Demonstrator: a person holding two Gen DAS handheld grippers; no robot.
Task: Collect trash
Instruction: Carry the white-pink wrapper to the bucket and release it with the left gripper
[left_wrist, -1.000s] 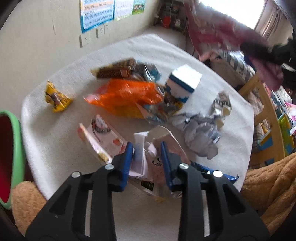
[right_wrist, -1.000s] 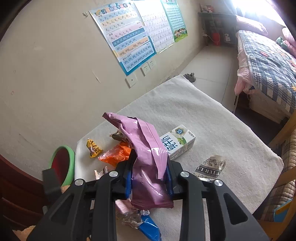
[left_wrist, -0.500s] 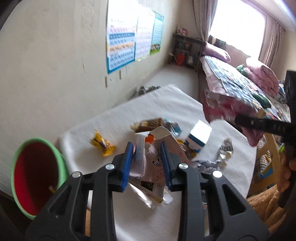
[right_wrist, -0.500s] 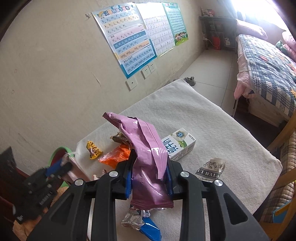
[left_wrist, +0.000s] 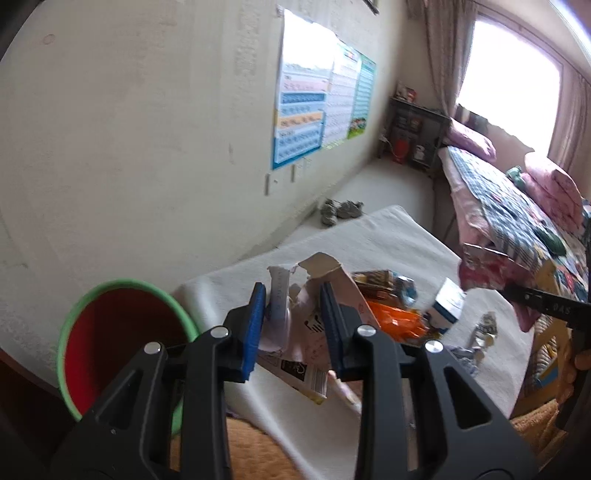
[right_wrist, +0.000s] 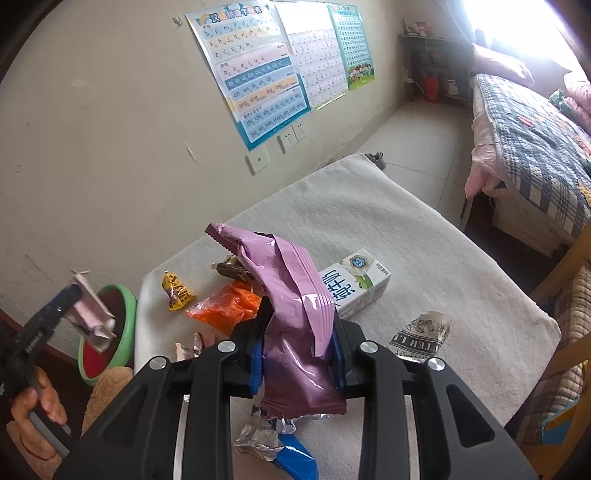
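My left gripper (left_wrist: 291, 314) is shut on a crumpled pink and white wrapper (left_wrist: 280, 299), raised off the table beside the green-rimmed red bin (left_wrist: 110, 286). The right wrist view shows that wrapper (right_wrist: 92, 314) hanging in front of the bin (right_wrist: 129, 317). My right gripper (right_wrist: 299, 332) is shut on a purple snack bag (right_wrist: 291, 288), held above the white-clothed table (right_wrist: 406, 229). Lying on the cloth are a milk carton (right_wrist: 354, 284), an orange wrapper (right_wrist: 229, 306), a yellow candy wrapper (right_wrist: 177, 291), a printed foil scrap (right_wrist: 421, 336) and a blue wrapper (right_wrist: 291, 458).
The bin stands off the table's left end against the wall. A bed (right_wrist: 535, 140) lies beyond the floor strip at right, with a wooden chair frame (right_wrist: 569, 266) by the table's right edge. Shoes (left_wrist: 340, 210) sit on the floor behind the table. Tan fuzzy fabric (left_wrist: 251, 450) is near me.
My left gripper has risen off the table with the pink and white wrapper and swung left, bringing the bin into view. The right gripper has stayed put with the purple bag.
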